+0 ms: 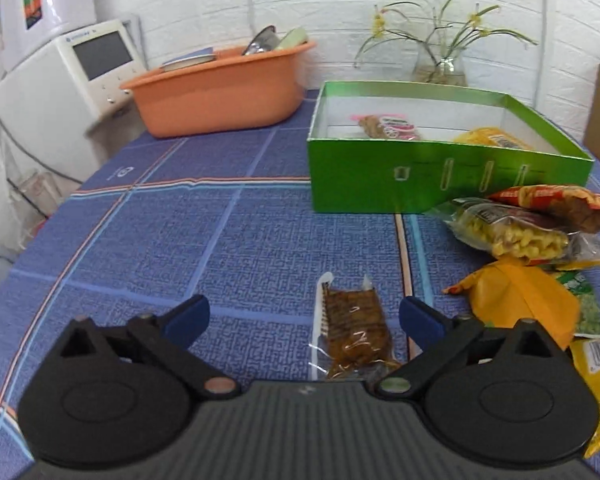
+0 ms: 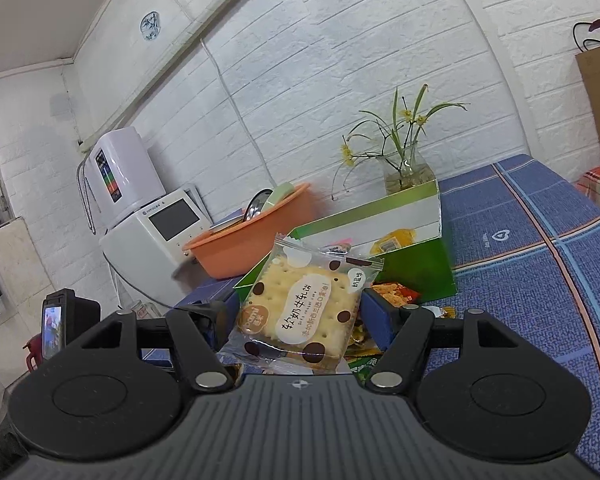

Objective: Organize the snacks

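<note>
- Your left gripper (image 1: 304,316) is wide open, low over the blue checked tablecloth (image 1: 179,232).
- A clear packet with a brown snack (image 1: 354,330) lies flat on the cloth between the blue fingertips (image 1: 189,316), closer to the right one. Nothing touches it.
- To the right is a pile of snack bags (image 1: 528,236), with an orange bag (image 1: 520,300) near you.
- Farther off sits a green box (image 1: 380,184), open on top. It holds a pink packet (image 1: 388,126) and a yellow packet (image 1: 492,138).
- Far left is an orange tub (image 1: 219,92).
</note>
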Demonstrator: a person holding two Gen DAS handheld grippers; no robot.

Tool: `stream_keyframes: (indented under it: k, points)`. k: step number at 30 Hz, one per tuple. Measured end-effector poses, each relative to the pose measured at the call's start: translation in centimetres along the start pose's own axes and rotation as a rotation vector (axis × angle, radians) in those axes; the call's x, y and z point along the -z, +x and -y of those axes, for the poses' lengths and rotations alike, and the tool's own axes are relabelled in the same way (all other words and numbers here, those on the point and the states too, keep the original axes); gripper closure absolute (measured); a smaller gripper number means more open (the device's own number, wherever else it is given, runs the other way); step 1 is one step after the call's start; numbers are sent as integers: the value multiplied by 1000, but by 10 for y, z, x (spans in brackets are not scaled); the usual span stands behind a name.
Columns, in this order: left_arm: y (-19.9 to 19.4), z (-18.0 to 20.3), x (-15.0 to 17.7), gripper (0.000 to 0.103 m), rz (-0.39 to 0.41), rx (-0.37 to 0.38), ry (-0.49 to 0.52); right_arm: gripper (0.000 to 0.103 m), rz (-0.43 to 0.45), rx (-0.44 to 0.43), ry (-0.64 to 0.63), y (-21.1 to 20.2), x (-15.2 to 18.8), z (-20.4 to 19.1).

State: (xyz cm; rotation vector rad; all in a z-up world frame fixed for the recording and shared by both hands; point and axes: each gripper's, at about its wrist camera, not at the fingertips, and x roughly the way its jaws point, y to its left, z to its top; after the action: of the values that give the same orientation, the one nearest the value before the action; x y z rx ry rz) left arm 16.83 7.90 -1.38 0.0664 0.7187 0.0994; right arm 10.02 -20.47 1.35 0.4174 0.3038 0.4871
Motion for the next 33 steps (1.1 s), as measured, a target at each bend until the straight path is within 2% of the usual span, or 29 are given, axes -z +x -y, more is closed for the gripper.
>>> stream_keyframes:
  k: [3,6,11,23,25,26,27,28,30,33]
  points:
    - [12,3,-5,3,-63,19,-3,0,-6,-4,14,1,1,3]
    - [26,-2,-6,1,-158,56,-67,0,-5,-9,24,0,2,4]
    - [26,-8,-5,0,-162,-11,-143,0,11,-9,32,-3,2,6]
    - [26,-9,0,0,-131,10,-122,0,15,-31,78,-9,4,11]
    - [25,-10,-1,8,-131,23,-113,0,16,-32,84,-9,4,12]
    - [19,-11,-2,42,-117,56,-103,0,16,-32,86,-10,4,13]
    - [13,-11,-5,62,-118,70,-89,0,18,-32,88,-10,5,14]
    - [11,-13,-8,62,-146,60,-90,0,18,-33,87,-10,5,14]
    - [7,-21,-9,62,-156,124,-115,0,19,-38,84,-10,5,13]
    - [-1,-33,-7,62,-167,171,-171,0,29,-56,72,-12,5,11]
